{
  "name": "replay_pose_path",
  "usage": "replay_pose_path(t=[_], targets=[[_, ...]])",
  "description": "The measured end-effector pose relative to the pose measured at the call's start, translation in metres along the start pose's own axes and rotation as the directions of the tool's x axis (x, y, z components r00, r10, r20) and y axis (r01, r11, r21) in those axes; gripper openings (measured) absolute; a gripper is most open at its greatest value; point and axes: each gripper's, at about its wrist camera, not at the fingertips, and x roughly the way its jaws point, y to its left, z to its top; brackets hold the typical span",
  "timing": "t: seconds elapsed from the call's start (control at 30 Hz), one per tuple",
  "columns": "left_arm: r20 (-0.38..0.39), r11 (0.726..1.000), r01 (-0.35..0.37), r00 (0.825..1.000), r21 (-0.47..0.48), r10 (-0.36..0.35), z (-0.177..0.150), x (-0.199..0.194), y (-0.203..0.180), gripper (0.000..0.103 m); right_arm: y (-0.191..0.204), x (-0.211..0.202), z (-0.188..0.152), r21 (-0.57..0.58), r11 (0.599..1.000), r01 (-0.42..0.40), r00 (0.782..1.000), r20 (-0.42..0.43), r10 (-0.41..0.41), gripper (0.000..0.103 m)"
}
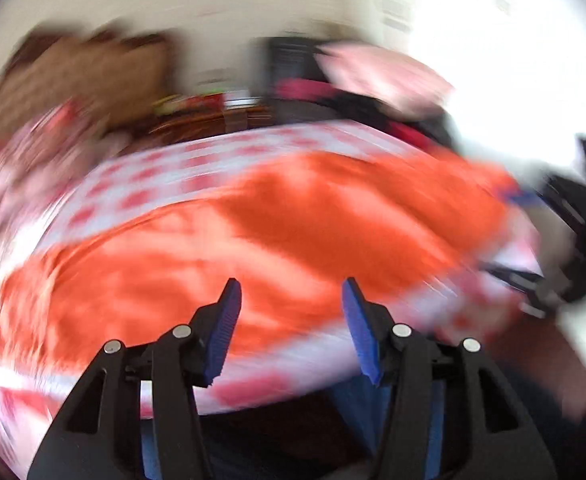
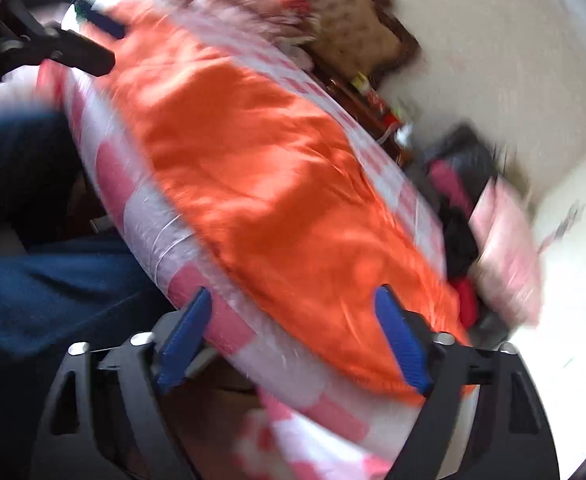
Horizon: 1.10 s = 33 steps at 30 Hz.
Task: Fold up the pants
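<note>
Orange pants [image 1: 277, 224] lie spread lengthwise on a table with a red and white checked cloth [image 1: 181, 168]. Both views are motion blurred. My left gripper [image 1: 291, 292] is open and empty, just above the near edge of the pants. My right gripper [image 2: 293, 300] is open and empty, its fingers astride the near end of the pants [image 2: 261, 184]. The right gripper also shows at the right edge of the left wrist view [image 1: 533, 200], at the far end of the pants. The left gripper shows at the top left of the right wrist view [image 2: 93, 44].
The checked cloth [image 2: 141, 208] hangs over the table edge. A brown cushion [image 1: 77, 76] and a pink cushion [image 1: 381, 76] lie behind the table, with dark clutter between them. The person's dark blue trouser legs [image 2: 33, 272] are at the left of the right wrist view.
</note>
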Motion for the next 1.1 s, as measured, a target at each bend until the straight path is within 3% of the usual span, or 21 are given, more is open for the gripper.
replay_pose_path(t=[0.07,0.1,0.17,0.27,0.33,0.37,0.5,0.57,0.63,0.73,0.77,0.8,0.83,0.93,0.97,1.03,1.07,1.1], targets=[[0.008,0.997,-0.039,0.999,-0.069,0.039,0.01,0.015,0.028,0.053,-0.032,-0.005,0.006,0.172,0.982,-0.072,0.997,0.032,0.068,0.089],[0.005,0.996,-0.048,0.999,-0.069,0.048,0.017,0.023,0.037,0.053,-0.064,0.004,0.019,0.316,0.945,-0.089,0.996,0.055,0.076,0.09],[-0.04,0.998,-0.045,0.998,-0.048,0.043,0.034,0.047,0.048,0.06,-0.077,0.013,0.024,0.361,0.927,-0.103,0.994,0.056,0.088,0.09],[-0.14,0.996,-0.056,0.989,-0.063,0.047,0.056,0.084,0.068,0.06,-0.118,0.062,0.038,0.459,0.887,-0.056,0.998,0.0,0.063,0.09],[-0.23,0.993,-0.044,0.973,-0.106,0.019,0.059,0.109,0.085,0.06,-0.147,0.102,0.039,0.516,0.856,0.03,0.996,-0.092,0.021,0.09],[-0.248,0.992,-0.055,0.968,-0.111,0.026,0.06,0.12,0.091,0.06,-0.17,0.137,0.029,0.574,0.815,0.08,0.983,-0.183,0.032,0.09],[-0.285,0.992,-0.125,0.952,-0.036,0.109,0.055,0.133,0.106,0.062,-0.178,0.158,0.009,0.566,0.807,0.171,0.957,-0.289,0.0,0.09],[-0.281,0.984,-0.163,0.95,-0.077,0.136,0.046,0.13,0.128,0.073,-0.175,0.154,-0.003,0.56,0.808,0.182,0.96,-0.279,-0.022,0.092],[-0.264,0.973,-0.205,0.949,-0.104,0.171,0.037,0.123,0.154,0.078,-0.173,0.15,-0.007,0.556,0.808,0.196,0.96,-0.279,-0.041,0.092],[-0.25,0.973,-0.192,0.956,-0.127,0.155,0.032,0.111,0.179,0.07,-0.177,0.151,-0.009,0.57,0.797,0.198,0.96,-0.279,-0.039,0.092],[-0.264,0.965,-0.243,0.941,-0.1,0.21,0.029,0.106,0.185,0.084,-0.177,0.152,-0.008,0.563,0.8,0.208,0.957,-0.285,-0.049,0.092],[-0.267,0.944,-0.318,0.92,-0.084,0.286,0.024,0.1,0.194,0.09,-0.177,0.152,-0.007,0.56,0.801,0.211,0.957,-0.286,-0.052,0.092],[-0.264,0.931,-0.35,0.912,-0.098,0.315,0.019,0.093,0.203,0.092,-0.177,0.153,-0.008,0.562,0.8,0.209,0.957,-0.286,-0.049,0.092],[-0.267,0.913,-0.353,0.918,-0.206,0.295,0.002,0.073,0.244,0.092,-0.178,0.153,-0.008,0.569,0.797,0.202,0.958,-0.283,-0.04,0.092],[-0.278,0.892,-0.41,0.894,-0.189,0.352,-0.002,0.065,0.252,0.092,-0.179,0.154,-0.009,0.576,0.793,0.197,0.959,-0.282,-0.033,0.092],[-0.276,0.837,-0.51,0.848,-0.198,0.452,-0.011,0.04,0.273,0.092,-0.178,0.153,-0.008,0.579,0.791,0.198,0.958,-0.283,-0.032,0.092],[-0.283,0.793,-0.552,0.828,-0.256,0.485,-0.02,0.022,0.291,0.091,-0.178,0.153,-0.008,0.577,0.792,0.199,0.958,-0.283,-0.034,0.092],[-0.295,0.743,-0.573,0.818,-0.347,0.493,-0.032,0.002,0.312,0.089,-0.177,0.152,-0.008,0.572,0.794,0.206,0.957,-0.285,-0.042,0.092]])
